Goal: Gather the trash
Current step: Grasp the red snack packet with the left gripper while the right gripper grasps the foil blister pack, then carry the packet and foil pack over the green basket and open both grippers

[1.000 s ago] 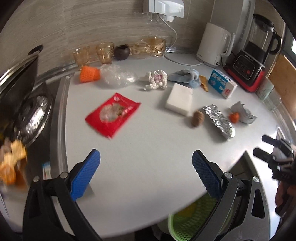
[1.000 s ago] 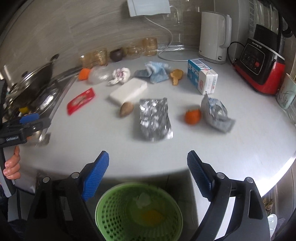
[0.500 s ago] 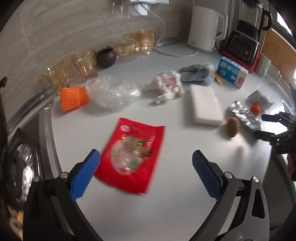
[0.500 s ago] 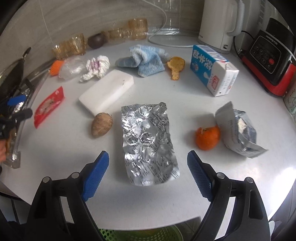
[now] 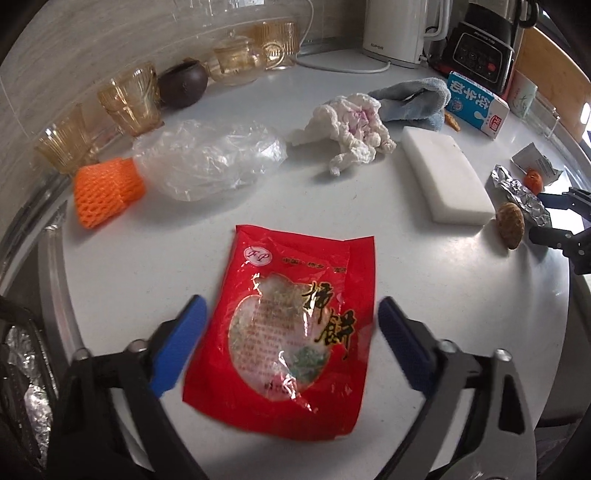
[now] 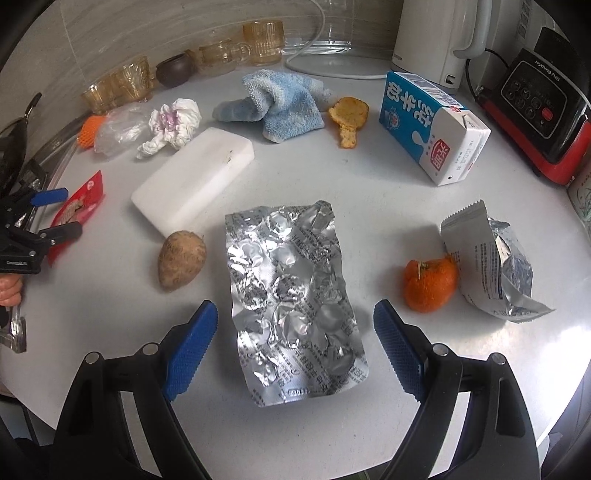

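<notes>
A red snack wrapper (image 5: 295, 328) lies flat on the white counter (image 5: 147, 258). My left gripper (image 5: 291, 339) is open, a blue pad either side of the wrapper's near half. A crumpled silver foil pack (image 6: 295, 295) lies flat in the right wrist view. My right gripper (image 6: 293, 347) is open, its pads flanking the foil's near end. Other trash lies around: a clear plastic bag (image 5: 210, 158), an orange foam net (image 5: 107, 188), a crumpled tissue (image 5: 351, 129), an orange peel (image 6: 430, 282), a torn silver packet (image 6: 491, 266) and a milk carton (image 6: 432, 129).
A white foam block (image 6: 195, 184), a brown nut-like lump (image 6: 181, 260), a blue cloth (image 6: 280, 103) and a food scrap (image 6: 349, 118) lie mid-counter. Amber glasses (image 5: 129, 96), a white kettle (image 5: 399, 29) and a red-based blender (image 6: 543, 107) stand at the back. A stove (image 5: 22, 369) is left.
Both grippers have moved forward and down over the counter. The left now straddles the red wrapper, the right straddles the foil pack. The green bin has left view.
</notes>
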The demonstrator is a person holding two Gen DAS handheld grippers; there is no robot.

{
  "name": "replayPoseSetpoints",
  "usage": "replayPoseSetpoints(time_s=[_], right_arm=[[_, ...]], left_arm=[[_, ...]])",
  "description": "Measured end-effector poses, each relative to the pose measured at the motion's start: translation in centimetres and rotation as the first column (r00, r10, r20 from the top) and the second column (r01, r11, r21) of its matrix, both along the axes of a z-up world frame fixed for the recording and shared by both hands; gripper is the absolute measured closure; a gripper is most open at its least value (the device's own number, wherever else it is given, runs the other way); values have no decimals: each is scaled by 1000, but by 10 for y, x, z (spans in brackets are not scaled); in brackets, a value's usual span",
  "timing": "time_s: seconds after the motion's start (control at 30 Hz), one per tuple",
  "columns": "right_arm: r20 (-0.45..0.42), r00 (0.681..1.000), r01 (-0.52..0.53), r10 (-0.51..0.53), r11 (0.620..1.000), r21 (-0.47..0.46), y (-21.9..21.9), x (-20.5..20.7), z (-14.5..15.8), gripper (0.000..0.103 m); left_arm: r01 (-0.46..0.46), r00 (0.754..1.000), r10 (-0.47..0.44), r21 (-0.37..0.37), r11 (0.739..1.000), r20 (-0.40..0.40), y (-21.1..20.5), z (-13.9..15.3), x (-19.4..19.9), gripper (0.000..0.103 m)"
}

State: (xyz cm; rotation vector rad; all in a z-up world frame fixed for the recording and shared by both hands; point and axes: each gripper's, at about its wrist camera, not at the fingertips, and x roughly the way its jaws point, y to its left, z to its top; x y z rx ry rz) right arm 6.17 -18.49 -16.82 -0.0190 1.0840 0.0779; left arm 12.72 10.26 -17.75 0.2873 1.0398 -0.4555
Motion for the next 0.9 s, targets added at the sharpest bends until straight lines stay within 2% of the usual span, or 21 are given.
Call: replayPoseSetpoints(time_s=[0.07, 0.13, 0.2, 0.23, 0.27, 0.3, 0.33, 0.47, 0.63, 0.7, 0.83, 0.9], right_arm=[[2, 1000, 2, -2, 1000, -1, 0, 2, 1, 17], [4, 1000, 3, -3, 1000, 1, -2, 3, 1, 17], [5, 1000, 8, -8, 1000, 8, -4, 4, 2, 17], [5, 1000, 11, -11, 1000, 15, -5, 4, 2, 17], [5, 1000, 14, -14, 1000, 23, -7, 4, 2, 17], [3, 1000, 17, -17, 999, 32, -9, 4, 2, 17], [2, 1000, 19, -19, 999, 38, -10, 3, 2, 17], [-4, 1000, 15, -15, 998, 56, -13, 4, 2, 17], [-9, 1000, -3, 4, 999, 54, -10, 8, 1, 19], [-16, 1000, -18, 19, 998, 53, -6, 10, 0, 25], [-17, 999, -42, 43, 999, 14, 1, 14, -2, 31], [-13, 999, -49, 49, 999, 3, 4, 16, -2, 43]], left_arm=[[4, 1000, -4, -24, 1000, -9, 3, 0, 2, 24], [11, 1000, -11, -31, 999, -1, 3, 2, 2, 39], [13, 1000, -13, -32, 999, 3, 2, 4, 2, 48], [17, 1000, -17, -34, 999, 5, 1, 5, 2, 57], [19, 1000, -18, -31, 999, 9, 0, 6, 2, 60], [20, 1000, -19, -22, 1000, 16, -1, 6, 1, 74], [26, 1000, -26, -19, 999, 16, -2, 7, 0, 84], [7, 1000, -7, -21, 1000, 28, -3, 9, -3, 92], [-16, 1000, 18, -56, 998, 19, -5, 18, -11, 93], [-18, 1000, 19, -74, 997, 21, -7, 24, -17, 93], [-12, 1000, 15, -105, 994, 22, -16, 34, -28, 93], [-13, 1000, 16, -121, 993, 25, -21, 38, -34, 93]])
